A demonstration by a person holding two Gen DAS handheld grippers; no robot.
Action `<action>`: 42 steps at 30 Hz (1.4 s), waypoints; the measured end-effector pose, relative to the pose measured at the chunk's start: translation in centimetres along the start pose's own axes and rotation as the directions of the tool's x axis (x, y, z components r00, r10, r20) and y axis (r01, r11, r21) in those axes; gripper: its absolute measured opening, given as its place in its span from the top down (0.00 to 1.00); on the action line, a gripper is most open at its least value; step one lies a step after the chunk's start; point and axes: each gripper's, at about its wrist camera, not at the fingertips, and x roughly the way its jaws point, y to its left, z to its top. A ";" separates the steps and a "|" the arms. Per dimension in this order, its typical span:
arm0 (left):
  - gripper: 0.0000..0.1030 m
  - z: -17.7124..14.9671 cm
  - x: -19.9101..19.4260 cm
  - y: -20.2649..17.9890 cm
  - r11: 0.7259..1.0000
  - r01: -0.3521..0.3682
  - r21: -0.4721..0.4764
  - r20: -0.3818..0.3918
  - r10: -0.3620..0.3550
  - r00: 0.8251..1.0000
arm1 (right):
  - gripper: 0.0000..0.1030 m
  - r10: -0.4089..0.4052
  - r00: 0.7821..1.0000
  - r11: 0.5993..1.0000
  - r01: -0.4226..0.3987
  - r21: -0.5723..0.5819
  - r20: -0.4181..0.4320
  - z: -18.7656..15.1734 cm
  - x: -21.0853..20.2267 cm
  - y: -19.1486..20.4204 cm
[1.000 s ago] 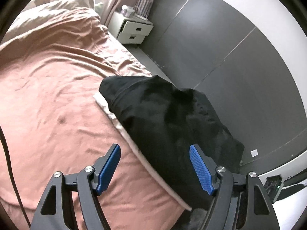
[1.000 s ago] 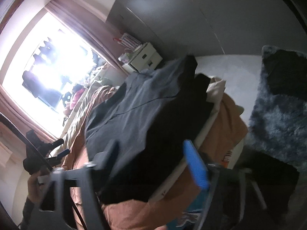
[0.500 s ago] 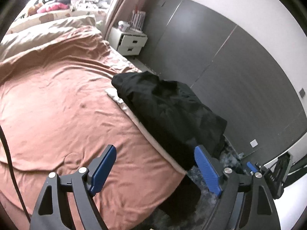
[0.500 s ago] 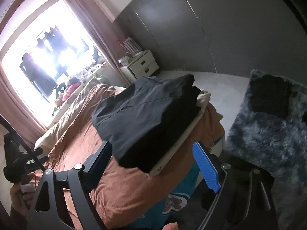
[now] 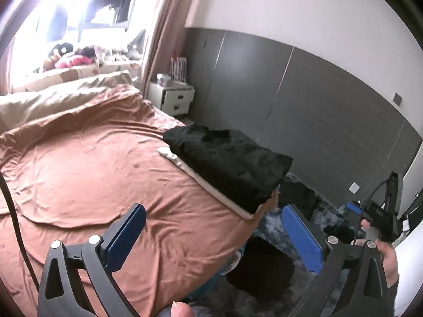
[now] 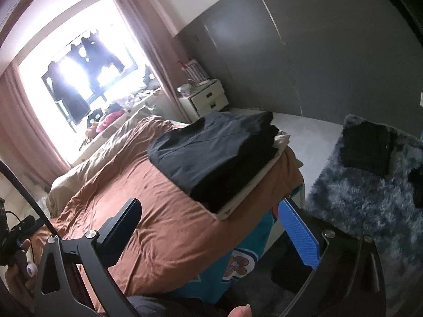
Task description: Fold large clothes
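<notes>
The bed fills the left wrist view from nine o'clock to the centre, rust-brown cover rumpled and bare across the middle. On its corner, at about two o'clock from the left gripper, sits the stack of folded dark clothes, resting on a pale folded piece that peeks out along the lower edge. From the right wrist the same stack lies just above centre, at about twelve o'clock from the right gripper, a grey-blue garment on top of black ones.

Down on the floor, the shaggy rug spreads at three o'clock, with a dark garment lying loose on it at two o'clock. I judge that one the next candidate for folding, though whether it is large I cannot tell.

Both pairs of jaws have just been opening and now stand at full spread, nothing between them, well apart from the stack.

Handling, by my reading: soft, limp cloth, light, no stiffness at all, so it will sag and bunch wherever it is not held. Best taken by two corners or the shoulders, one gripper on each, pinching a hem or seam where the cloth is doubled and less likely to slip, then lifted clear so it hangs flat before laying it on the open bed.
</notes>
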 end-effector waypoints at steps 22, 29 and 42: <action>0.00 -12.2 -16.8 -3.5 0.986 -0.160 0.053 0.188 0.147 0.971 | 0.00 0.100 0.995 0.981 -0.096 -0.169 0.012 -6.3 -6.3 3.4; 0.00 -16.6 -19.7 -4.9 0.971 -0.237 0.037 0.230 0.222 0.948 | 0.00 0.134 0.991 0.968 -0.129 -0.217 0.010 -8.1 -7.4 3.8; 0.00 -24.6 -23.7 -6.4 0.948 -0.313 -0.064 0.267 0.318 0.910 | 0.00 0.203 0.979 0.915 -0.191 -0.356 -0.004 -13.2 -9.2 4.5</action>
